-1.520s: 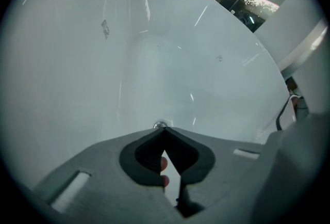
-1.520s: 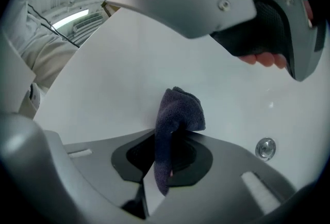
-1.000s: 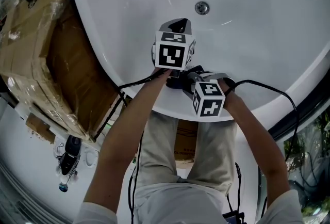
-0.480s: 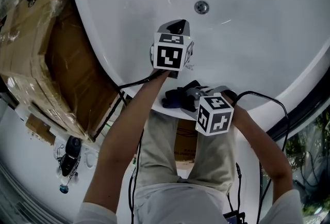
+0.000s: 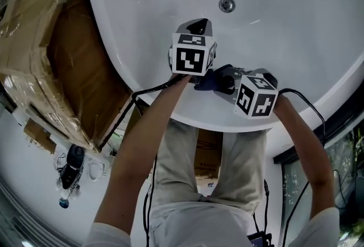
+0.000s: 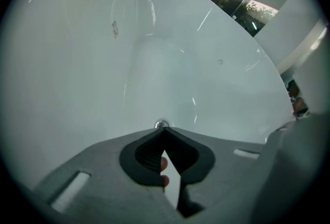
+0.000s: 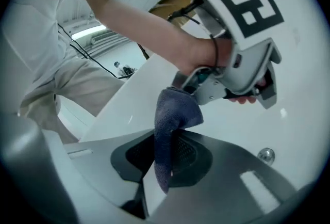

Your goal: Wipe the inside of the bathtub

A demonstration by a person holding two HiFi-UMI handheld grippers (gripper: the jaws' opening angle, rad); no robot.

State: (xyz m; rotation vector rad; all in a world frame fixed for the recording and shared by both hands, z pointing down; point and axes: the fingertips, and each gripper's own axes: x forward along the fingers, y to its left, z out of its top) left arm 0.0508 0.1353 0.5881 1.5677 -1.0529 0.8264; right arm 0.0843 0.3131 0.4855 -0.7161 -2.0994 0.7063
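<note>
Big white tub down below, left gripper over its near wall with jaws pressed together on nothing, right gripper just beside it with jaws pinching a dark cloth, small drain farther in.

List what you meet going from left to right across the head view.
Wrapped cardboard boxes → left gripper → right gripper, shut on a dark cloth → that gripper's black cable.
</note>
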